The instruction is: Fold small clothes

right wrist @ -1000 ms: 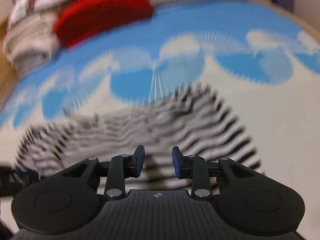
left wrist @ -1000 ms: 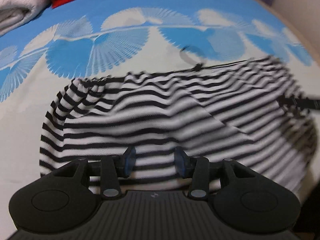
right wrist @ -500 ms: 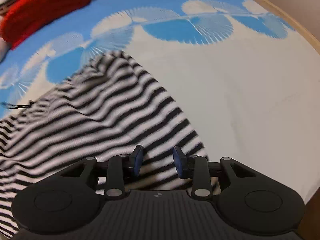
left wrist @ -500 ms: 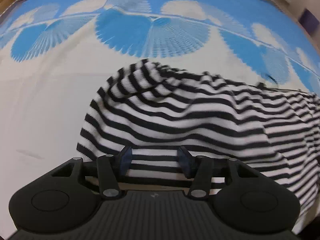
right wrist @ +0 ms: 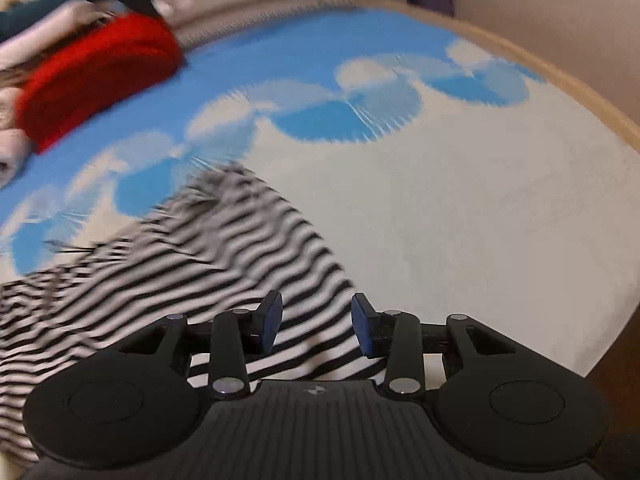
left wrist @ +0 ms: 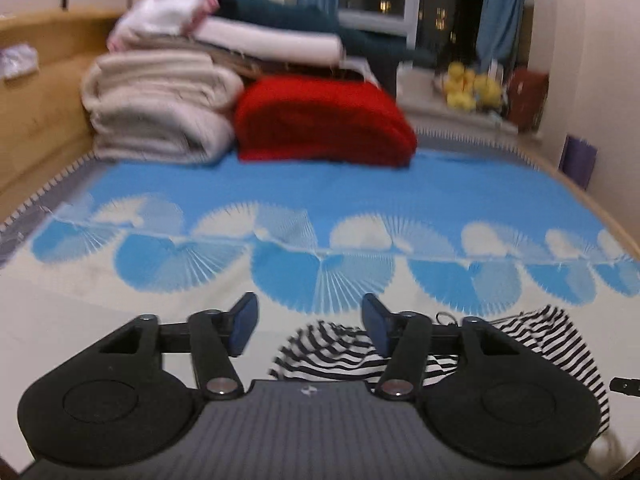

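Note:
A black-and-white striped garment [left wrist: 324, 354] lies crumpled on the blue-and-cream bedspread [left wrist: 304, 184]. Only its top edge shows past my left gripper [left wrist: 310, 324], which hangs well above it. The left jaws are opening, and nothing is between them. In the right wrist view the striped garment [right wrist: 208, 248] spreads from the lower left up toward the middle. My right gripper [right wrist: 318, 324] hovers low over its near right corner. Its jaws are also opening; the cloth lies under the blue pads [right wrist: 272, 320], which do not press on it.
A stack of folded cream and white blankets [left wrist: 160, 112] and a folded red blanket [left wrist: 324, 120] sit at the far end of the bed. A wooden bed frame [left wrist: 40, 92] runs along the left. The bed's right edge [right wrist: 580, 92] curves close by.
My left gripper has lifted off the garment and tipped upward, so the far end of the bed now shows; its jaws have widened. My right gripper shifted along the garment's corner and opened slightly.

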### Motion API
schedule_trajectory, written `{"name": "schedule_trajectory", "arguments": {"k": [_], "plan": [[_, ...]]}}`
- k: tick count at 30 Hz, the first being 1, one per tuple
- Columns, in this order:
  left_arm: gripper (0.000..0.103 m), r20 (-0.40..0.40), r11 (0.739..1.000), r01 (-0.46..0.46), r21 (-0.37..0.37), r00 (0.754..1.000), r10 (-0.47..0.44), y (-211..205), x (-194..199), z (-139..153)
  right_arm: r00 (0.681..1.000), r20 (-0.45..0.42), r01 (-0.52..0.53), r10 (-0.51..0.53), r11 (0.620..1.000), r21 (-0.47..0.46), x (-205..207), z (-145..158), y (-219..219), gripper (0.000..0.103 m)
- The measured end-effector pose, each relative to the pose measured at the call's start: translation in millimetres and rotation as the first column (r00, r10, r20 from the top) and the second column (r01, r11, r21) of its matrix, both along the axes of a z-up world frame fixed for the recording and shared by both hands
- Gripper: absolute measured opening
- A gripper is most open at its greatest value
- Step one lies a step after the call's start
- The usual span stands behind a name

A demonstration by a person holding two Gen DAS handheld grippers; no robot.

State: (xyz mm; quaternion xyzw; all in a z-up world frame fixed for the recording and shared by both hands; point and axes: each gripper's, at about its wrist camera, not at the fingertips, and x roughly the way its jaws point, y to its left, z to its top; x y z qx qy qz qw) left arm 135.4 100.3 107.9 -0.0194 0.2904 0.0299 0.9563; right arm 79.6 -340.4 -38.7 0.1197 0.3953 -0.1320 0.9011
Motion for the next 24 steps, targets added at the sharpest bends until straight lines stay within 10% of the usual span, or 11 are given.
{"name": "schedule_trajectory", "arguments": {"k": [9, 15, 24], "plan": [[0.068, 0.038, 0.996, 0.039, 0.085, 0.998, -0.042, 16.5, -77.1, -4.3, 0.974, 0.148, -0.177, 0.171, 0.984, 0.029, -55.9, 30.1, 65.2, 0.04], [0.068, 0.003, 0.994, -0.068, -0.083, 0.998, 0.069, 80.6, -89.3, -35.7, 0.97, 0.129, -0.212, 0.206, 0.977, 0.029, -54.7, 23.7, 88.2, 0.04], [0.063, -0.219, 0.921, -0.31, -0.237, 0.94, 0.261, 142.6, -79.4, -76.5, 0.961, 0.113, -0.25, 0.252, 0.968, -0.024, -41.2, 9.0, 111.2, 0.025]]}}
